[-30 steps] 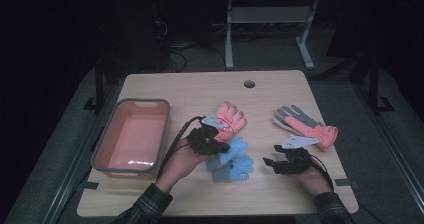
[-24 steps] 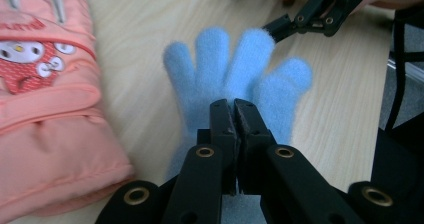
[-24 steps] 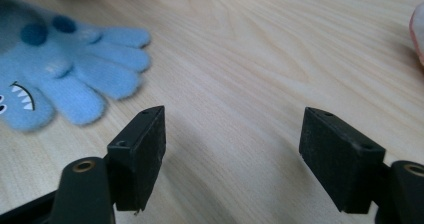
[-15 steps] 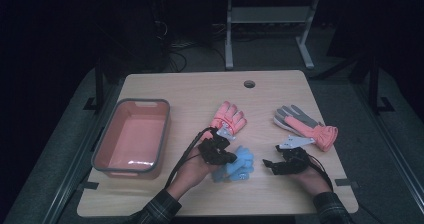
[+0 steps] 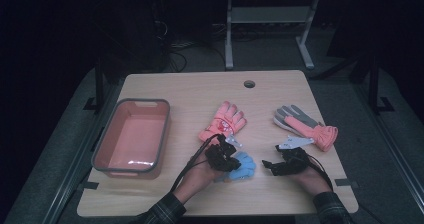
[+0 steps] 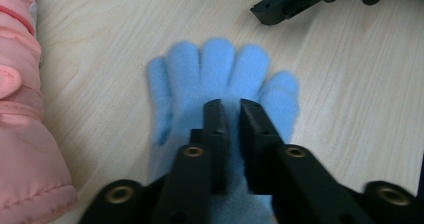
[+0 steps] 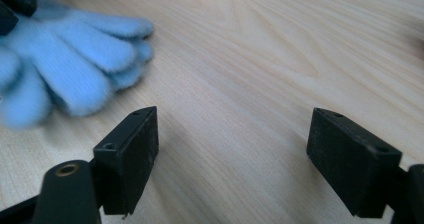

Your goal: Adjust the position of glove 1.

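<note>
Two-handed work: lays blue glove [image 6: 220, 79] flat on table [image 5: 200, 89], left gripper [image 6: 231, 109] jaws just parting around its palm to release; keeps right gripper [image 7: 235, 129] nearby, jaws just widening, nothing between.

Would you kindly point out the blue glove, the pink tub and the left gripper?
blue glove [image 6: 220, 69], left gripper view, finger bases.
pink tub [image 5: 131, 170], high view, near rim.
left gripper [image 6: 231, 109], left gripper view, between the jaw tips.
</note>
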Demonstrator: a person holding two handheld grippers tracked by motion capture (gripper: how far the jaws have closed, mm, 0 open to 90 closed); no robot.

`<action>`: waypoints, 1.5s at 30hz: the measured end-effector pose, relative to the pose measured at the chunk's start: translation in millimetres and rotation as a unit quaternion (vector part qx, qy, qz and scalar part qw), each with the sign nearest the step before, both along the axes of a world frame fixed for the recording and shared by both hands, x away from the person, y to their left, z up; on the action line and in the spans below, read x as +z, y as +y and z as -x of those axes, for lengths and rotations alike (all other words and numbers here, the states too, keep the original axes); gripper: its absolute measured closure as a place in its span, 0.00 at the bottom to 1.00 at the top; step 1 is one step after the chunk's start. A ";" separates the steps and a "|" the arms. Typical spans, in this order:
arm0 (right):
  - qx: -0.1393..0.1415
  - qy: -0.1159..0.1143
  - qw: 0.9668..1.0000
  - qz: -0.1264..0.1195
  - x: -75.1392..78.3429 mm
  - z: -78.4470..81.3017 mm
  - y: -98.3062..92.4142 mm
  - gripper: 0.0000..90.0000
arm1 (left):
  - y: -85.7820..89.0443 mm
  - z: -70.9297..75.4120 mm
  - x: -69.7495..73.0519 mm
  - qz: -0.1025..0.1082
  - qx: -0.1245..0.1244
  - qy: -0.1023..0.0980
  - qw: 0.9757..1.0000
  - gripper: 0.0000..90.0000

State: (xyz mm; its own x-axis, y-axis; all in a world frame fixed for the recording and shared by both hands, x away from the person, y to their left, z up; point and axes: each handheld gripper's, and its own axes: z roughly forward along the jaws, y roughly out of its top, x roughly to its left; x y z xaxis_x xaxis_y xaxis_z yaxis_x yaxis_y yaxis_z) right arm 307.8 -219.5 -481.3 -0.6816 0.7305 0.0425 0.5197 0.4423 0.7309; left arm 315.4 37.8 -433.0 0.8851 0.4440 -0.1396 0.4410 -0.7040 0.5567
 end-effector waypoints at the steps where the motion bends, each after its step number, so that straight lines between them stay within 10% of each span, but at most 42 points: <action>1: 0.001 0.000 1.000 0.000 0.0 0.0 0.2 0.21 | 1.1 -0.5 0.5 0.001 0.001 -0.005 1.000 0.81; 10: 0.002 0.001 1.000 0.003 -0.3 -0.8 2.2 0.18 | 14.1 0.5 6.2 0.012 -0.023 -0.033 0.999 0.37; 16: 0.002 0.002 1.000 0.003 -0.4 -0.8 2.3 0.18 | 10.0 -0.8 -3.9 -0.017 -0.050 -0.028 0.998 0.21; 45: 0.011 0.002 1.000 0.005 -0.6 -0.3 3.4 0.15 | 7.4 4.5 -22.7 -0.051 -0.049 -0.048 0.996 0.30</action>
State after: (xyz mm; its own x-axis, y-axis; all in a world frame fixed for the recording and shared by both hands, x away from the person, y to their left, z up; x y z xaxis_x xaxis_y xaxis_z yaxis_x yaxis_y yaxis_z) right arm 308.0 -216.1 -481.9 -0.6969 0.7162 0.0389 0.5134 0.4602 0.7243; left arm 310.9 45.2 -455.7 0.9320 0.3622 -0.0110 0.3153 -0.7957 0.5171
